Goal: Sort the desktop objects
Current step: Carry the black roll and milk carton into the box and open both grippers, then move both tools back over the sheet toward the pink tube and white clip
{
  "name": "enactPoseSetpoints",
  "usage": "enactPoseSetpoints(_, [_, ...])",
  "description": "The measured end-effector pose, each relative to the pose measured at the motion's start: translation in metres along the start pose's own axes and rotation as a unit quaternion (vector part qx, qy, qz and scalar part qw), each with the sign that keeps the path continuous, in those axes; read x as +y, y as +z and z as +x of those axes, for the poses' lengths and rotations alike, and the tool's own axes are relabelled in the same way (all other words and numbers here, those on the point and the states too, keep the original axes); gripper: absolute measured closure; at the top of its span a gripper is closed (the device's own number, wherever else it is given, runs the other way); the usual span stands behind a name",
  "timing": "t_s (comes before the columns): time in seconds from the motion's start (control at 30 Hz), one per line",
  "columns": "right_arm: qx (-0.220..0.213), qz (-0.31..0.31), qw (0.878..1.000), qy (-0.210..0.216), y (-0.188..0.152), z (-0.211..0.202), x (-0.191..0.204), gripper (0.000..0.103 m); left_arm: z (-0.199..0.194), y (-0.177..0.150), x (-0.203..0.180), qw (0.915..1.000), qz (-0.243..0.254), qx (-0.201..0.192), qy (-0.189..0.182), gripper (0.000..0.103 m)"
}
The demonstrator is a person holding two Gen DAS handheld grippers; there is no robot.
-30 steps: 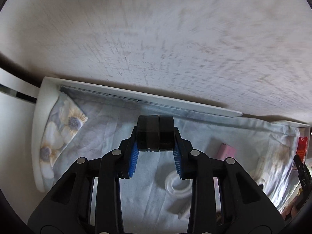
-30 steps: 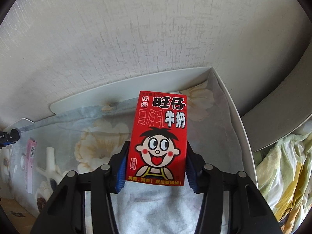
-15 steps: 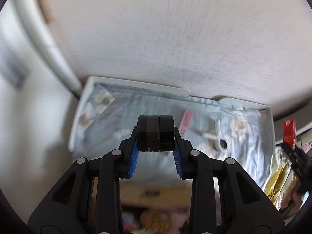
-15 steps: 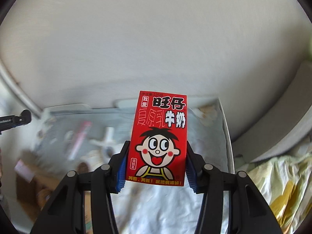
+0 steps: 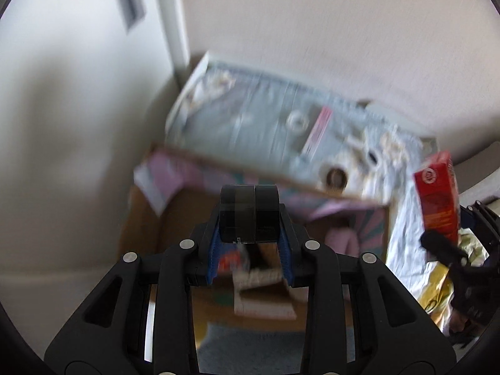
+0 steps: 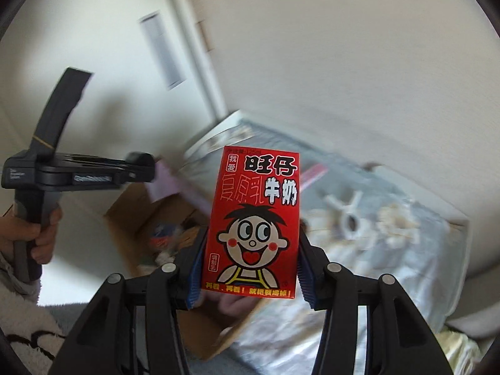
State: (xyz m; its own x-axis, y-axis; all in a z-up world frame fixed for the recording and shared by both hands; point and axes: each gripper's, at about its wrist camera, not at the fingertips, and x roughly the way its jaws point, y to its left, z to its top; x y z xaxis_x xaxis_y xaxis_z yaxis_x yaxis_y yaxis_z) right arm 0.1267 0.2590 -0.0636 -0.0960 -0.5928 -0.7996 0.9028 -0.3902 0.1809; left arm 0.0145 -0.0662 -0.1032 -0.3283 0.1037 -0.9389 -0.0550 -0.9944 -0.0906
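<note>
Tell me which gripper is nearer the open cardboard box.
Left. The left gripper, holding black tape rolls, hangs over the cardboard box; the right gripper, clamping the milk carton, sits beside it.

Left cam is motion-blurred. My left gripper (image 5: 249,218) is clamped on a pair of black tape rolls (image 5: 249,217), held over an open cardboard box (image 5: 147,218) with blurry clutter inside. Beyond it, the floral-cloth table (image 5: 250,115) carries a white ring (image 5: 297,121) and pink packet (image 5: 317,131). Red milk carton (image 5: 437,197) at right edge, in the right gripper (image 5: 443,247)
</note>
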Motion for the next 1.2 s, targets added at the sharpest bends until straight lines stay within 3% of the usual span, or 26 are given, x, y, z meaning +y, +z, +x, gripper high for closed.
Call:
enactPoseSetpoints(0.13, [0.041, -0.033, 0.998, 0.029, -0.015, 0.023, 0.019, 0.056, 0.027, -0.030, 0.011, 0.9988, -0.032, 0.035, -0.013, 0.075])
enactPoseSetpoints(0.27, [0.077, -0.060, 0.995, 0.017, -0.038, 0.027, 0.026, 0.056, 0.038, -0.050, 0.015, 0.9981, -0.042, 0.044, -0.012, 0.075])
enactPoseSetpoints(0.53, [0.070, -0.075, 0.994, 0.022, -0.030, 0.046, 0.034, 0.055, 0.028, -0.055, 0.012, 0.9984, -0.046, 0.031, -0.009, 0.075])
enactPoseSetpoints(0.57, [0.073, -0.074, 0.994, 0.028, -0.030, 0.047, 0.034, 0.054, 0.028, -0.055, 0.010, 0.9984, -0.044, 0.035, -0.010, 0.072])
enactPoseSetpoints(0.63, [0.080, -0.062, 0.994, 0.037, -0.030, 0.048, 0.032, 0.041, 0.029, -0.052, 0.009, 0.9978, -0.045, 0.047, -0.011, 0.042])
enactPoseSetpoints(0.67, [0.079, -0.058, 0.994, 0.036, -0.030, 0.048, 0.030, 0.036, 0.027, -0.051, 0.009, 0.9980, -0.046, 0.043, -0.011, 0.015])
enactPoseSetpoints(0.7, [0.075, -0.057, 0.995, 0.035, -0.030, 0.047, 0.029, 0.036, 0.022, -0.050, 0.009, 0.9985, -0.045, 0.030, -0.010, 0.008])
enactPoseSetpoints(0.77, [0.060, -0.052, 0.996, 0.032, -0.028, 0.042, 0.026, 0.036, 0.008, -0.048, 0.010, 0.9990, -0.045, -0.004, -0.008, 0.008])
enactPoseSetpoints(0.87, [0.046, -0.029, 0.998, 0.037, -0.025, 0.037, 0.016, 0.032, 0.000, -0.042, 0.013, 0.9991, -0.041, -0.014, 0.000, 0.007])
enactPoseSetpoints(1.03, [0.027, 0.014, 0.998, 0.058, -0.023, 0.030, -0.002, 0.029, 0.004, -0.037, 0.018, 0.9989, -0.046, -0.003, 0.003, 0.006])
enactPoseSetpoints(1.2, [0.006, 0.040, 0.998, 0.043, -0.021, 0.021, -0.016, 0.028, 0.008, -0.031, 0.014, 0.9989, -0.044, 0.009, -0.013, 0.006])
